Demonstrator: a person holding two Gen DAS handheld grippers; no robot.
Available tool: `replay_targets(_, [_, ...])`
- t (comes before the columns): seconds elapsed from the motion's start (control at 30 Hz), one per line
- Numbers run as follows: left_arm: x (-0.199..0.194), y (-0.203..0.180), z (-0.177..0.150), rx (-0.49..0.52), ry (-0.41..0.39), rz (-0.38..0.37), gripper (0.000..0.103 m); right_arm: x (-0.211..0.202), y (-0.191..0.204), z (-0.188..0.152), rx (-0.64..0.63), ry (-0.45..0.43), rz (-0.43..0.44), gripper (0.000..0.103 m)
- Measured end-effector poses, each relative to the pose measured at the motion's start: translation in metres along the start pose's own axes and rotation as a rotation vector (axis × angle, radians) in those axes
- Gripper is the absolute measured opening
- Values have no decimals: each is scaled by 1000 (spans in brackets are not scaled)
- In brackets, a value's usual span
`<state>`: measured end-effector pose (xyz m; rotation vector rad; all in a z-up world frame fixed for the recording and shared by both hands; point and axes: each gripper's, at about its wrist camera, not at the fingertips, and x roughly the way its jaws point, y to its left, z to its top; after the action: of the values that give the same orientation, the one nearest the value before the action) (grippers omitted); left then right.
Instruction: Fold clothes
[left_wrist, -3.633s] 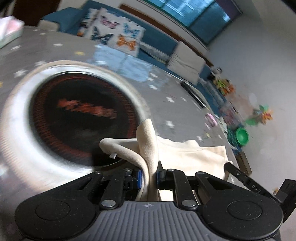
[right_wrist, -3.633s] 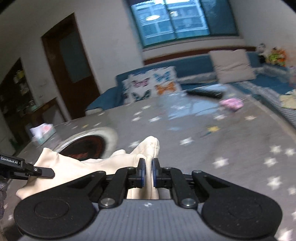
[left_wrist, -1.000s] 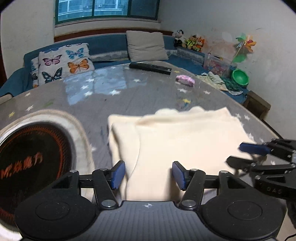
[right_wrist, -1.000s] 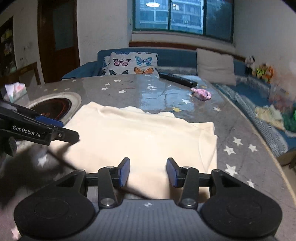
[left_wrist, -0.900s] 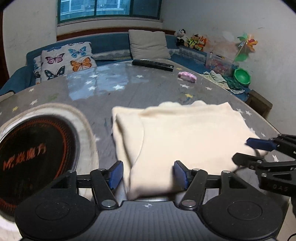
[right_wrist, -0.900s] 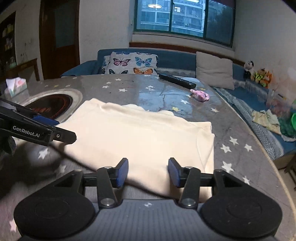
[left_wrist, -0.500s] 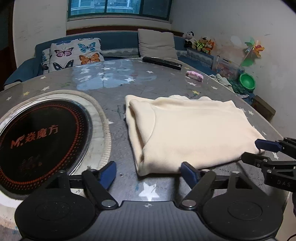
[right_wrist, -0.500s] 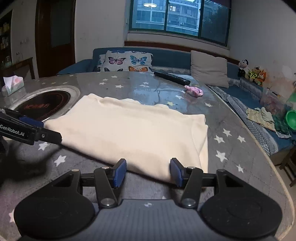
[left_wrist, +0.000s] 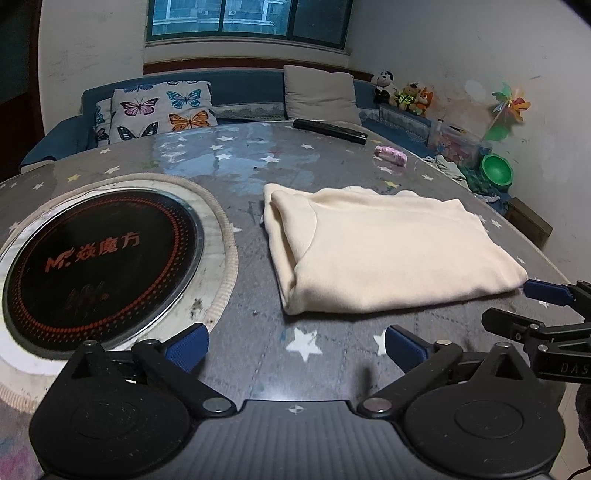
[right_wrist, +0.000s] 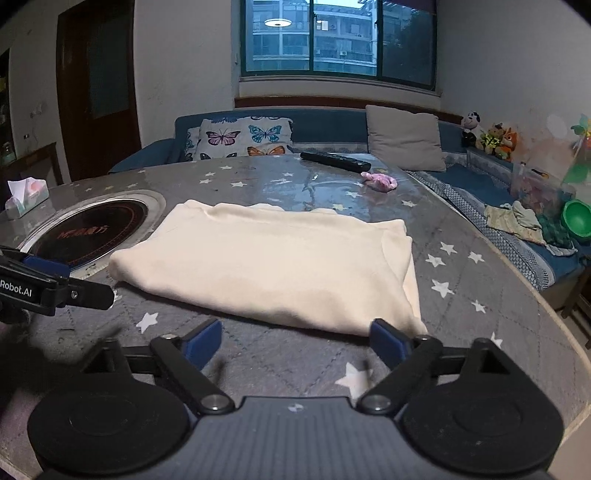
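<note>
Star-patterned table (left_wrist: 303, 339) bears folded cream garment (left_wrist: 388, 247); left gripper (left_wrist: 295, 341) and right gripper (right_wrist: 295, 341) gape empty; advise pinching near corners squarely for next fold

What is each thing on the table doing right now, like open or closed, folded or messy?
cream garment: folded flat on the table, not held.
left gripper: open, empty, short of the garment.
right gripper: open, empty, at the garment's near edge.
remote control: lying flat.
tissue box: a tissue sticking out the top.
pink cloth: crumpled.
</note>
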<state>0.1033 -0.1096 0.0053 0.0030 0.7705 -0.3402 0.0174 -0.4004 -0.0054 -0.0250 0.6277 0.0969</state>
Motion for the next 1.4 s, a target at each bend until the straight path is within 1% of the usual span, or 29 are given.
replay_targets(0.13, [-6,2,-5,-2,-3,1,103,-4,5,-4,11,-5,-17,103])
replay_targets(0.3, [-13,5,-12,-4,-7,8,103,-8,8,-8,26,-2,-37,103])
replay_targets(0.5, [-20,7,-19,5,13,20,103,-12,17,-13,23,8,-62,103])
replay_targets(1.07, [-33,9,-32,18,15,44,103,-13,31,-24,40,38,-75,103])
replay_targets(1.17, [-35,8,-32,32,8,52,103,-14,30,-24,40,43,-79,103])
replay_targets(1.4, [-43,14,-28,38,-17,79,103,-23,24,-24,62,18,-92,103])
